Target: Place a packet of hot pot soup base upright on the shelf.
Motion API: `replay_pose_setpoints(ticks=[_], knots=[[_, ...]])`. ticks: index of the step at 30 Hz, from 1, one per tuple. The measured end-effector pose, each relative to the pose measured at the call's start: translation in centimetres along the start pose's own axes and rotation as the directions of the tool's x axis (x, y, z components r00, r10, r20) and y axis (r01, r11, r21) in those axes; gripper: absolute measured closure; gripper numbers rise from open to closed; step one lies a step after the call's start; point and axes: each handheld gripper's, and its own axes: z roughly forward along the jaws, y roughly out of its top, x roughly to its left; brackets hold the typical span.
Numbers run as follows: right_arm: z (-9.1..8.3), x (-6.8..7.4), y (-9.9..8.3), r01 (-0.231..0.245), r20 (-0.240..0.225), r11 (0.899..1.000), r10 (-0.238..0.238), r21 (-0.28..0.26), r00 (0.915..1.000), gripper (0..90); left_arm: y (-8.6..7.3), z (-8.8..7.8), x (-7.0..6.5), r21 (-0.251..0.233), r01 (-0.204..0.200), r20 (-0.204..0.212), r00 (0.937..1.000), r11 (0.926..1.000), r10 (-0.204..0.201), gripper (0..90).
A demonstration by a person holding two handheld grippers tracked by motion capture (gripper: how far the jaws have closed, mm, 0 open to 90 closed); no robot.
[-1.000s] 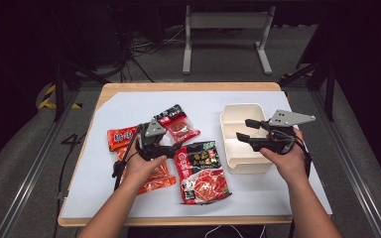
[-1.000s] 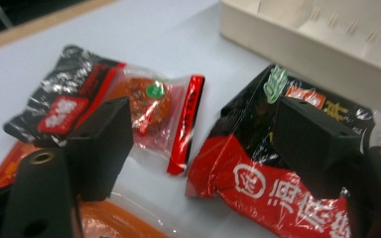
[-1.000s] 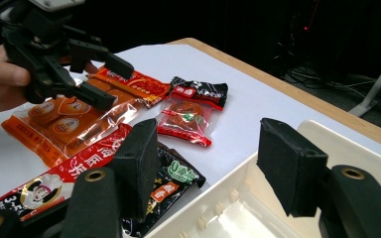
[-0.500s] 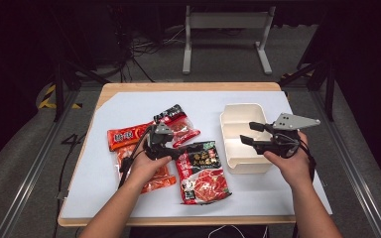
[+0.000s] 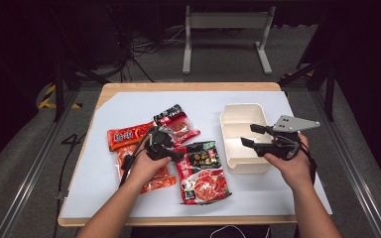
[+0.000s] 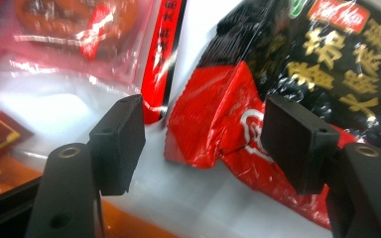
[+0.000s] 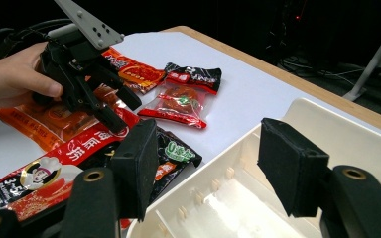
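Two black two-jaw grippers in the high view: left gripper (image 5: 171,148) low in the centre-left, jaws parted and just closing in, nothing clamped; right gripper (image 5: 252,136) at centre-right under a grey three-cornered plate, jaws apart and empty, poised over a cream plastic box (image 5: 243,119). One box, rectangular, round-cornered, with a divider inside. Four glossy crinkled plastic packets on the white tabletop (image 5: 129,104): one large black-and-red sauce packet (image 5: 203,173) at lower centre, one small clear-and-red snack packet (image 5: 176,124) above it, one red packet (image 5: 126,136) at left, one orange packet (image 5: 154,181) partly under the left hand. In the left gripper view, two flat matte rubber pads (image 6: 121,134) at lower left and lower right, folded red corner of the sauce packet between them, untouched by either pad. In the right gripper view, box wall at lower right between wide-set pads, ribbed inside; sauce packet at lower left, snack packet at upper centre.
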Motion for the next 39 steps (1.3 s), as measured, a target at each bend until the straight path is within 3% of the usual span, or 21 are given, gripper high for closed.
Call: replay_pose_setpoints(ticks=[3, 11, 14, 16, 21, 26, 29, 30, 34, 39], knots=[[0.2, 0.0, 0.0, 0.002, -0.001, 1.0, -0.002, 0.004, 1.0, 41.0, -0.1, 0.1, 0.1, -0.003, 0.005, 0.034, 0.9994, 1.0, -0.005, 39.2], [0.5, 0.1, 0.0, -0.001, -0.014, 1.0, 0.002, 0.014, 0.9999, 41.5, -0.4, 0.2, -0.1, 0.002, 0.044, 0.1, 0.994, 0.999, -0.044, 69.8], [0.6, 0.2, 0.0, -0.001, -0.015, 1.0, 0.001, 0.018, 0.9999, 41.8, -0.4, -0.1, 0.3, -0.008, 0.085, 0.144, 0.9861, 0.9964, -0.083, 81.5], [0.7, 0.3, 0.1, 0.003, -0.019, 1.0, -0.003, 0.022, 0.9998, 42.6, -0.5, -0.3, 0.3, -0.02, 0.108, 0.152, 0.983, 0.994, -0.103, 84.5], [0.5, 0.3, 0.2, 0.002, -0.027, 1.0, -0.001, 0.02, 0.9996, 45.1, -0.4, -1.9, -0.4, -0.079, 0.125, 0.16, 0.9808, 0.989, -0.111, 86.4], [0.3, 0.2, 0.3, -0.005, -0.027, 1.0, 0.006, 0.013, 0.9996, 45.8, 0.0, -3.4, -1.3, -0.133, 0.099, 0.146, 0.9861, 0.9861, -0.08, 86.8], [0.0, 0.3, 0.5, 0.0, -0.026, 1.0, 0.0, -0.002, 0.9997, 46.3, 0.2, -5.1, -2.0, -0.195, 0.083, 0.135, 0.9892, 0.9772, -0.057, 86.9], [-0.2, 0.3, 0.6, 0.006, -0.027, 1.0, -0.006, -0.012, 0.9996, 46.4, 0.2, -5.1, -2.0, -0.195, 0.083, 0.135, 0.9892, 0.9772, -0.057, 86.9], [-0.8, 0.4, 1.0, 0.008, -0.025, 0.999, -0.009, -0.04, 0.9996, 46.6, 0.5, -6.7, -2.8, -0.254, 0.062, 0.122, 0.992, 0.9652, -0.031, 87.0], [-1.6, 0.6, 1.5, 0.014, -0.026, 0.997, -0.016, -0.072, 0.9995, 46.9, 0.8, -8.6, -3.6, -0.33, 0.037, 0.119, 0.9929, 0.9432, 0.002, 87.1]])
